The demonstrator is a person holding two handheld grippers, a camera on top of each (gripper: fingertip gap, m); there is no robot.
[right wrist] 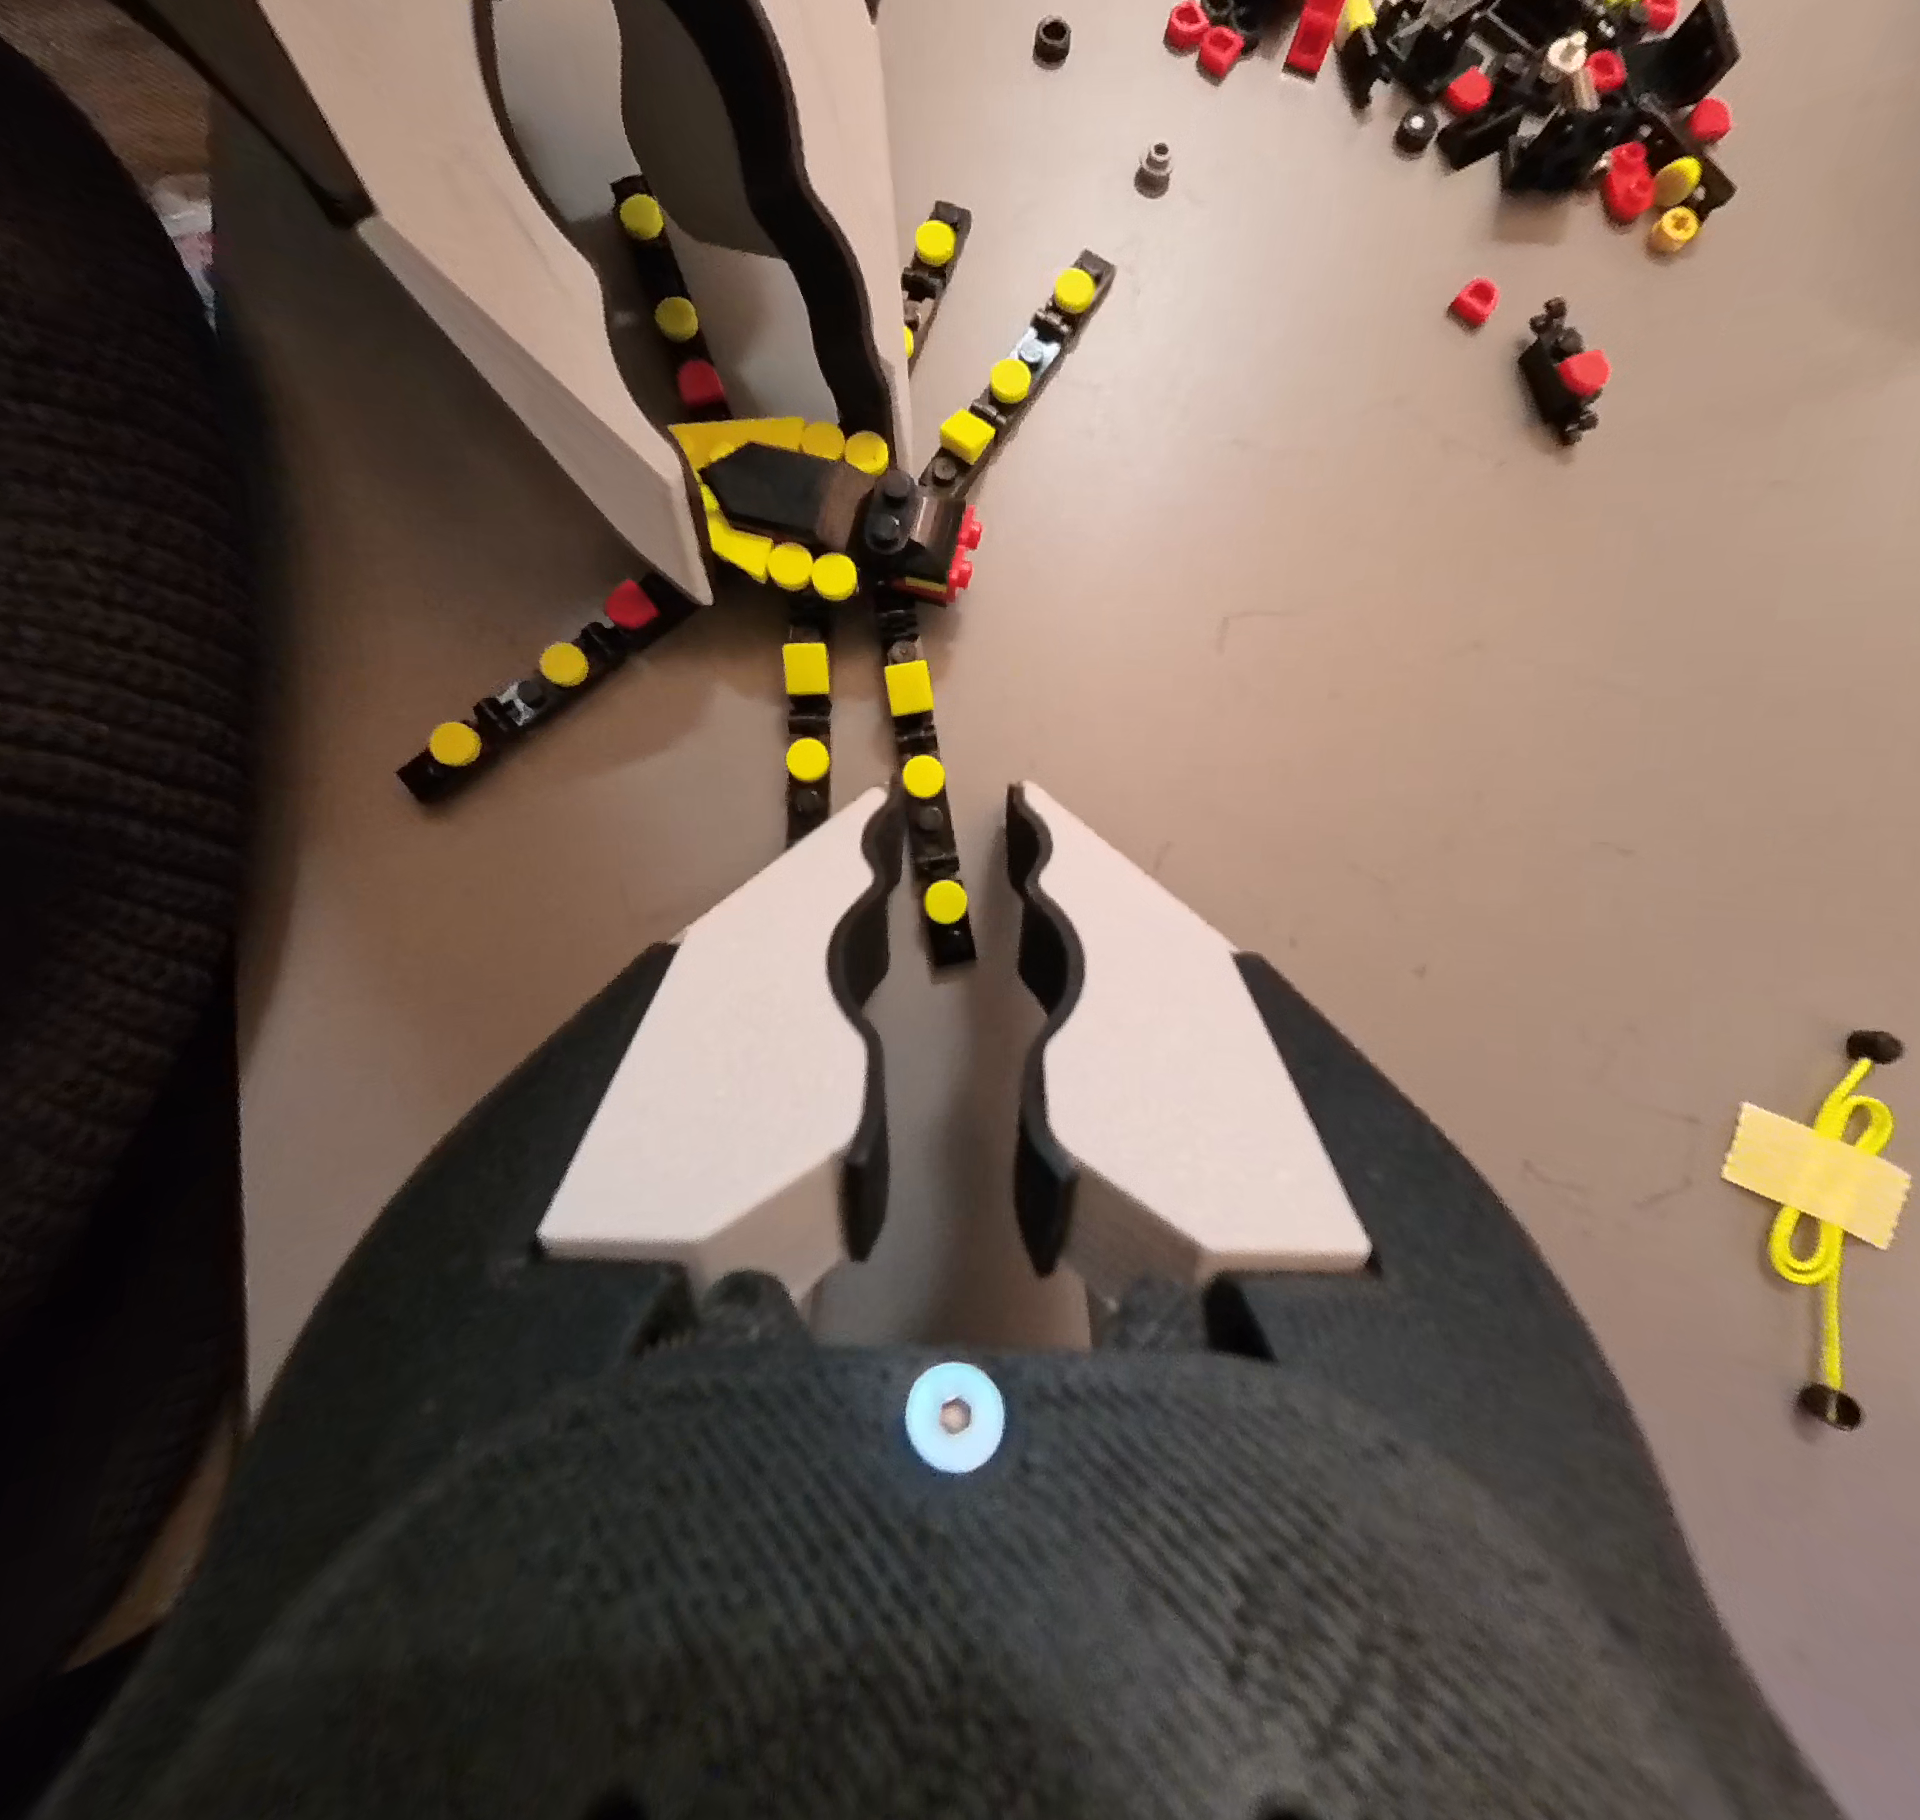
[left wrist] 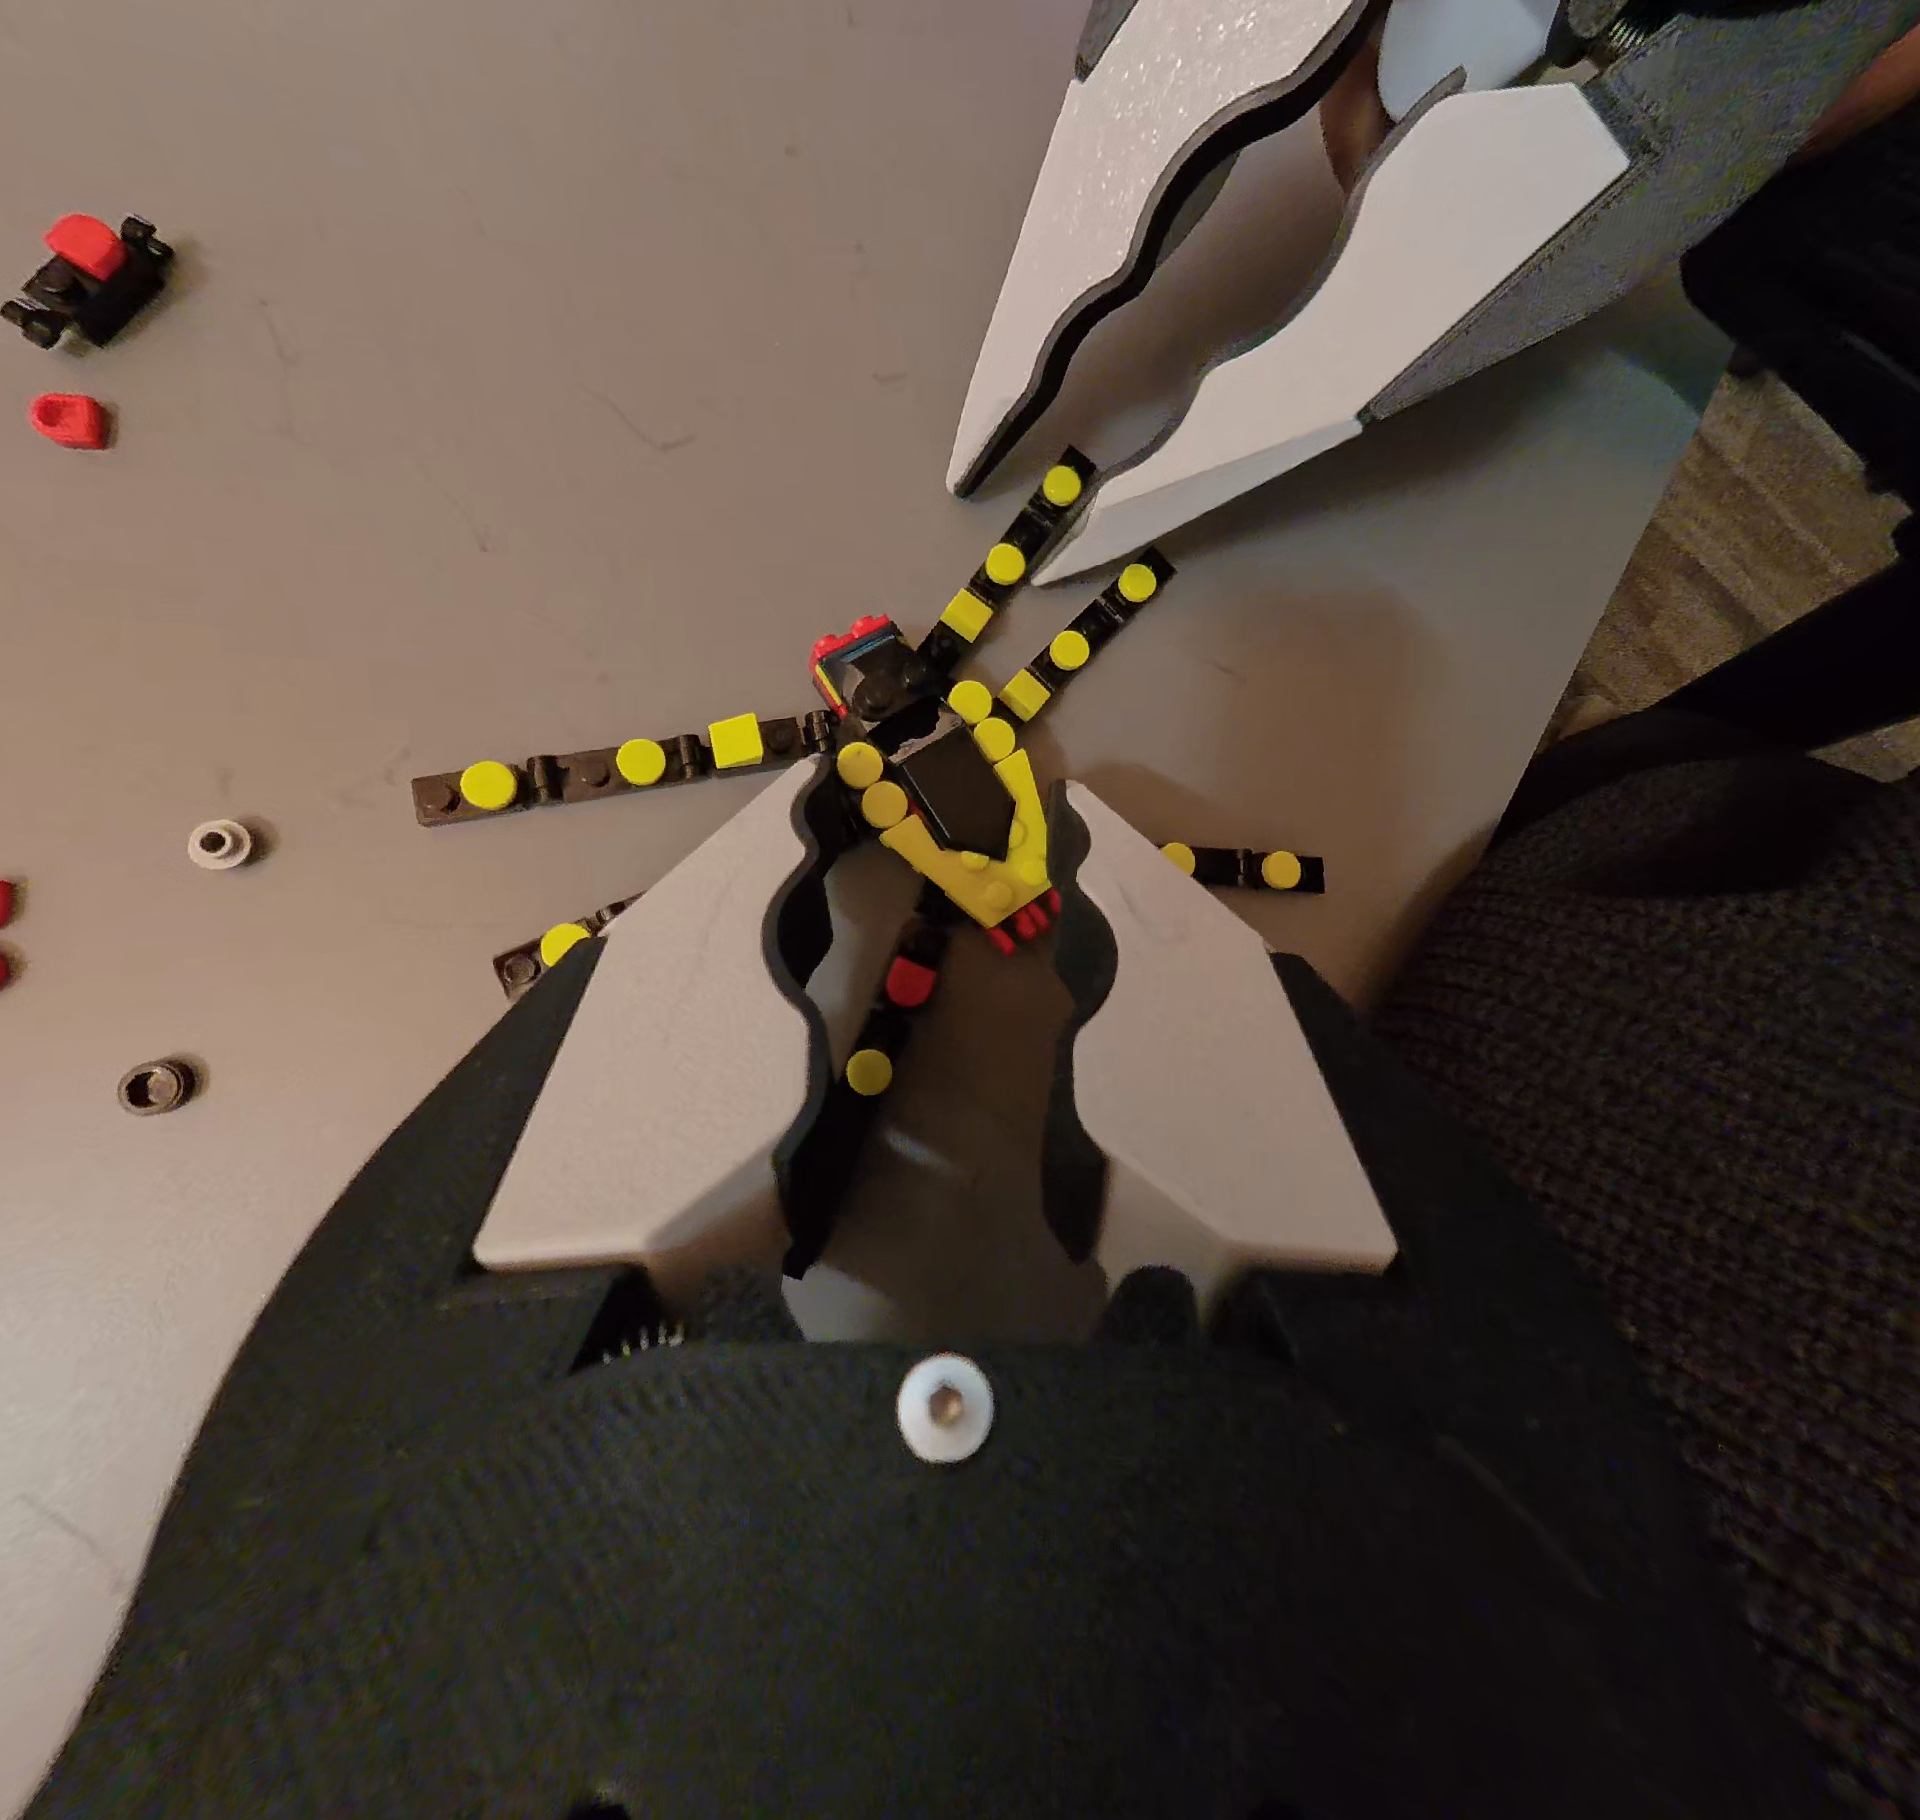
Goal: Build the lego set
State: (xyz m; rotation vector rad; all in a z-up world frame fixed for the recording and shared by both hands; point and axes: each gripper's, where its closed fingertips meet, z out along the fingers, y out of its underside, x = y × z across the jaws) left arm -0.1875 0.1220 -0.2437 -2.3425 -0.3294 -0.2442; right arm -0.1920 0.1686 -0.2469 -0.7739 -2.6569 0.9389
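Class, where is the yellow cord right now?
In the right wrist view, the yellow cord lies on the table at the right edge, under a tape strip, away from the spider.

The spider model (left wrist: 951,814) has a yellow body with a black wedge on top, red studs at its 5 o'clock end and a black head block edged in red. Its black legs (left wrist: 613,768) carry yellow round and square tiles. The left tool (left wrist: 940,794) and right tool (right wrist: 948,804) both have pale grey fingers with black wavy inner edges on black textured bodies. The bench (left wrist: 520,160) is plain grey. At 1 o'clock in the right wrist view lies a red, black and yellow brick pile (right wrist: 1538,56); at 4 o'clock, a neon yellow cord (right wrist: 1829,1199).
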